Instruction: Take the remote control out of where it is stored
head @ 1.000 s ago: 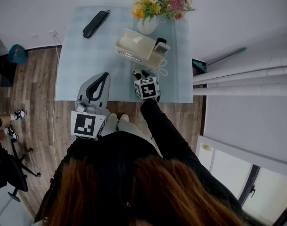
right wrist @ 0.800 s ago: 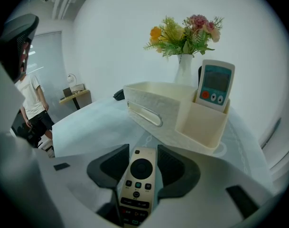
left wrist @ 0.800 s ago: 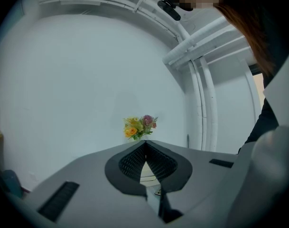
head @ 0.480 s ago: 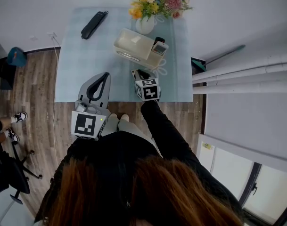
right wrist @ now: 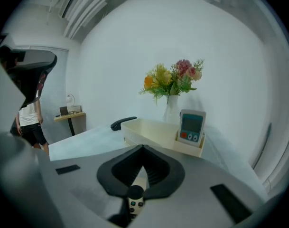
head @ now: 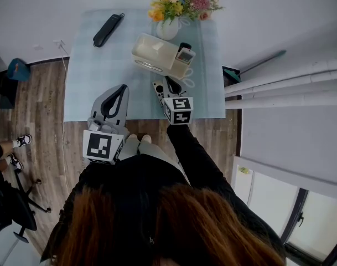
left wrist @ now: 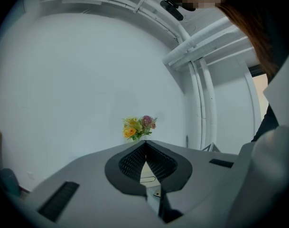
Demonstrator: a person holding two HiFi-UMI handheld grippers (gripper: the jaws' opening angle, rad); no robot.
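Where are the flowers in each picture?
Head view: flowers at the top edge, slightly right of middle, at the table's far end.
Left gripper view: flowers small, near the middle, just above the closed left tongs.
Right gripper view: flowers upper middle, slightly right, behind the cream box.
Shared landmark: the white wall right behind them.

Pale blue table [head: 96, 76] on wood floor [head: 41, 104], white wall [head: 46, 4]

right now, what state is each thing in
right gripper: jaws just closed, shut on small remote
left gripper: shut, empty
screen remote: upright in tray slot
flowers: upright in vase
black handset: lying flat on table
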